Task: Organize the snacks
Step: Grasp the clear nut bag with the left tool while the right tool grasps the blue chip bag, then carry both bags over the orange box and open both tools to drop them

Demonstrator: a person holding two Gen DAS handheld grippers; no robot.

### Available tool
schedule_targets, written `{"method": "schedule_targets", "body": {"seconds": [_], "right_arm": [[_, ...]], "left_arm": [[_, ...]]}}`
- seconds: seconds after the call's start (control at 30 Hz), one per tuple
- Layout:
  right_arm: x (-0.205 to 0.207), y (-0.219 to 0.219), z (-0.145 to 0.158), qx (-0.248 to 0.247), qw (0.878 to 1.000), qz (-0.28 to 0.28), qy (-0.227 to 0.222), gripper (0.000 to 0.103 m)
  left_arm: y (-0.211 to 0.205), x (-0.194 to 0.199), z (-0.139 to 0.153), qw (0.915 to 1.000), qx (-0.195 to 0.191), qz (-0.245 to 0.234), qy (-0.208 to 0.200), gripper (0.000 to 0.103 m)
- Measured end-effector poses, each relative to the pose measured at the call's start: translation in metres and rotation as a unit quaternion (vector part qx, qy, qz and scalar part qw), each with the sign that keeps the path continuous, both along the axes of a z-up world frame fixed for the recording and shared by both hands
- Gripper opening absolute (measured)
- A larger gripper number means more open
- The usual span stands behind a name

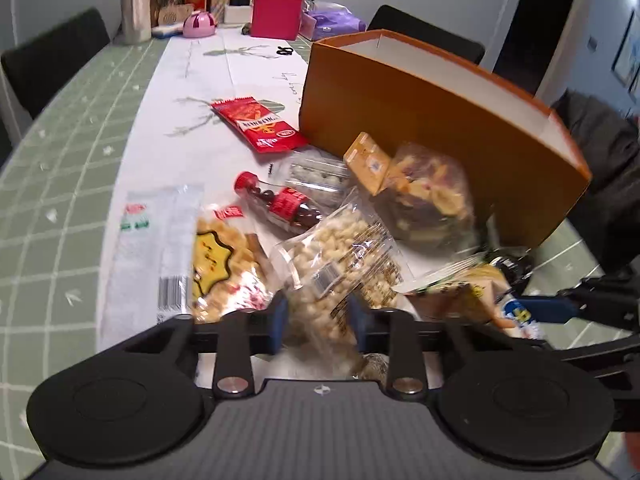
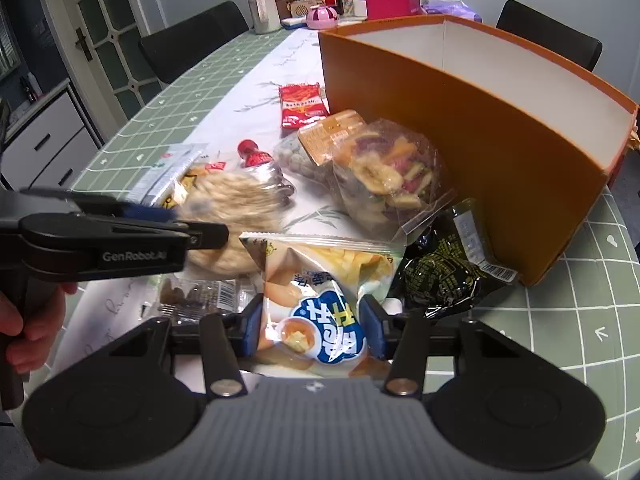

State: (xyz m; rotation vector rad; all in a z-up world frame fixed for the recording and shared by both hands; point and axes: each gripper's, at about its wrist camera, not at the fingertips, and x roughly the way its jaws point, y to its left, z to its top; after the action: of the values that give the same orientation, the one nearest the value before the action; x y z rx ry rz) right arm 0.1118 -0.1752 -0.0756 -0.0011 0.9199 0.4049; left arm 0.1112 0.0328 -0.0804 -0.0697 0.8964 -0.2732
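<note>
On the left of the left wrist view, a flat clear wrapper with a barcode (image 1: 160,252) lies on the white runner, its right edge touching a bag of pale snacks with a yellow star label (image 1: 224,268). Next to it lies a small bottle with a red cap (image 1: 276,204), tipped on its side, and farther back a red packet (image 1: 258,124) lies flat near the orange box (image 1: 420,128).

In the middle, the left gripper (image 1: 318,320) is clenched on a clear bag of puffed kernels (image 1: 344,264); its blue pads press the bag's lower end from both sides. In the right wrist view that bag is a blur beside the gripper.

Right of it, a clear bag of mixed dried fruit (image 2: 384,172) leans near the orange box's front wall, overlapping a smaller bag of pale round sweets (image 2: 294,158).

The right gripper (image 2: 312,330) is clamped on a chips bag with a blue and white label (image 2: 324,280), the pads squeezing its lower part. A dark crinkled packet (image 2: 440,264) lies just to the right of it, touching the foot of the orange box. The box stands open at the top, its white inside showing nothing within from these angles. At the far left edge of the right wrist view, a hand (image 2: 28,320) grips the left gripper's handle.
</note>
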Motion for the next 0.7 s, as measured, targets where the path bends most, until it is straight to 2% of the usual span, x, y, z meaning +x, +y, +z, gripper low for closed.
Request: {"method": "schedule_targets", "body": {"seconds": [0.07,0.13,0.5,0.7], "right_arm": [[-0.003,-0.001,0.004,0.002,1.000,0.004,-0.006,0.048],[-0.006,-0.003,0.008,0.007,1.000,0.006,-0.009,0.048],[-0.010,-0.017,0.036,0.010,0.999,0.006,-0.040,0.047],[-0.009,-0.028,0.059,0.006,0.998,0.004,-0.067,0.047]], "left_arm": [[0.000,-0.004,0.003,0.9999,0.000,0.007,-0.010,0.020],[-0.002,-0.010,0.010,0.9997,0.004,0.009,-0.023,0.017],[-0.014,-0.033,0.047,0.9975,0.009,0.009,-0.070,0.011],[-0.023,-0.035,0.066,0.9958,0.025,-0.006,-0.088,0.008]]}}
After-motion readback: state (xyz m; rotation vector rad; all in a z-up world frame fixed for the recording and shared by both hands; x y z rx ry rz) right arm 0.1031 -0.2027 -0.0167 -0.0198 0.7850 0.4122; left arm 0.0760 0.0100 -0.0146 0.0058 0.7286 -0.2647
